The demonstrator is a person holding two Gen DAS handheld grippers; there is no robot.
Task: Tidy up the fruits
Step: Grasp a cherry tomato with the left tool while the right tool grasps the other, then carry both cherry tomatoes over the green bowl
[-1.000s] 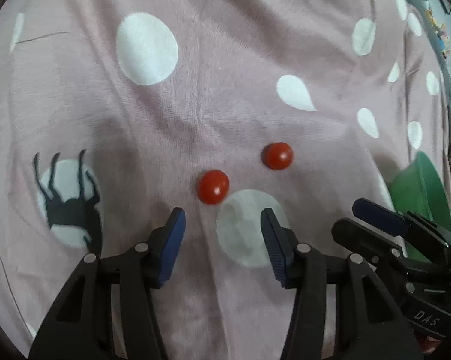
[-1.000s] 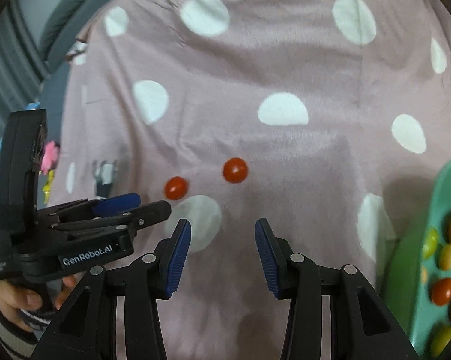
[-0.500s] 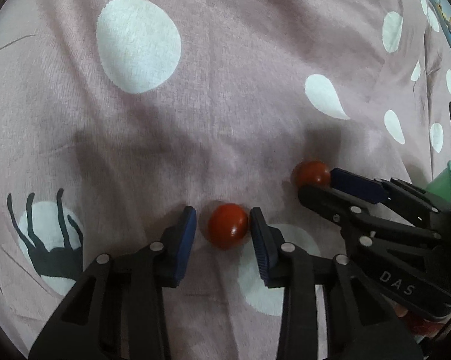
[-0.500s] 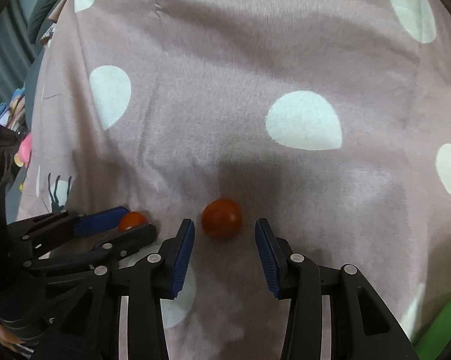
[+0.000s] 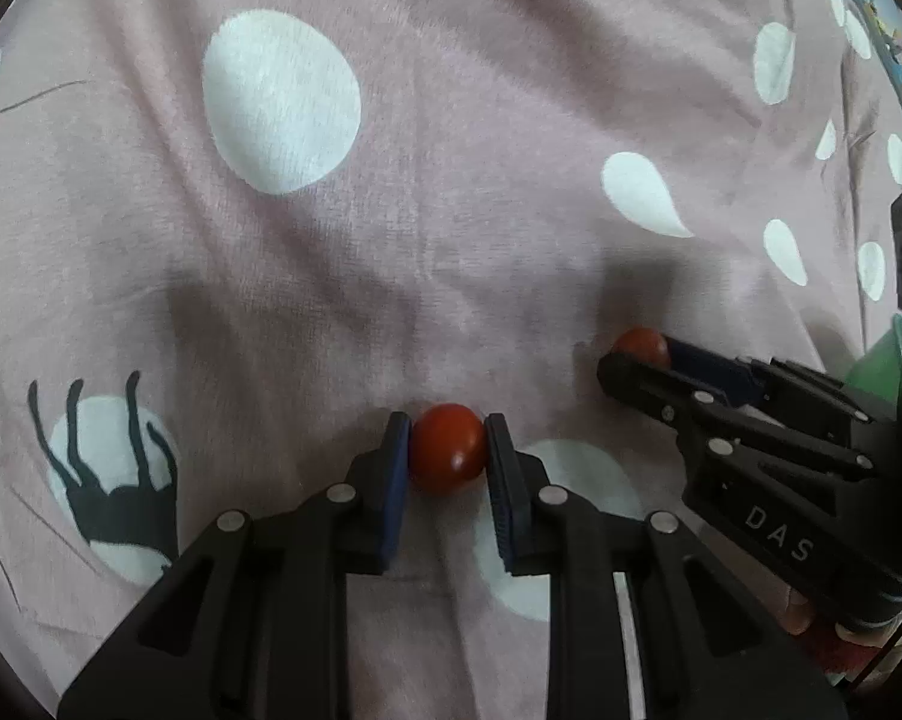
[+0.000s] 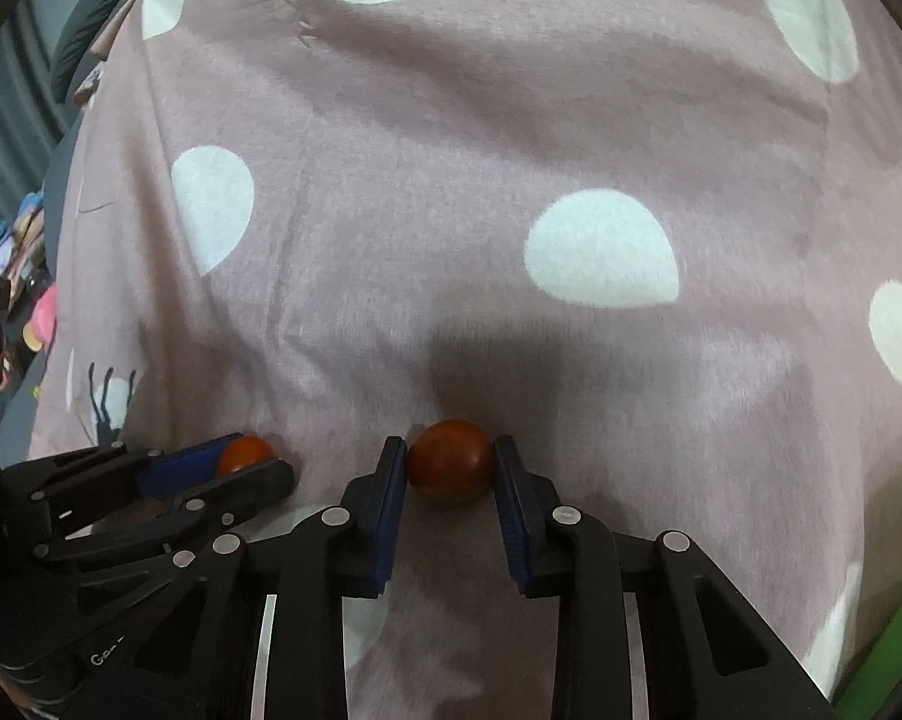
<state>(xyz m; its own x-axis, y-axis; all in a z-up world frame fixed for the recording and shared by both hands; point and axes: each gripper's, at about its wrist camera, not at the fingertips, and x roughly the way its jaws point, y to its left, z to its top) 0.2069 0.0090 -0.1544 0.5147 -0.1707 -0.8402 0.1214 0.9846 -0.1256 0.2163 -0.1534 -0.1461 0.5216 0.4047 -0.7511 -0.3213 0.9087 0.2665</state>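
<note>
Red cherry tomatoes are pinched on the pink spotted cloth [image 5: 451, 252]: one tomato [image 5: 448, 447] by the left gripper [image 5: 445, 450], the other tomato [image 6: 450, 461] by the right gripper [image 6: 450, 468].

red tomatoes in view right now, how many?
2. One tomato sits between the left claw's pads; the other tomato between the right claw's pads, both on the dotted cloth. None seen elsewhere.

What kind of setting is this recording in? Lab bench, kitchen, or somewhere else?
Most likely a bedroom or other home room, not a lab. The two cherry tomatoes sit on a soft, wrinkled pink polka-dot blanket with a deer print, and colourful household clutter shows at its edge.
</note>
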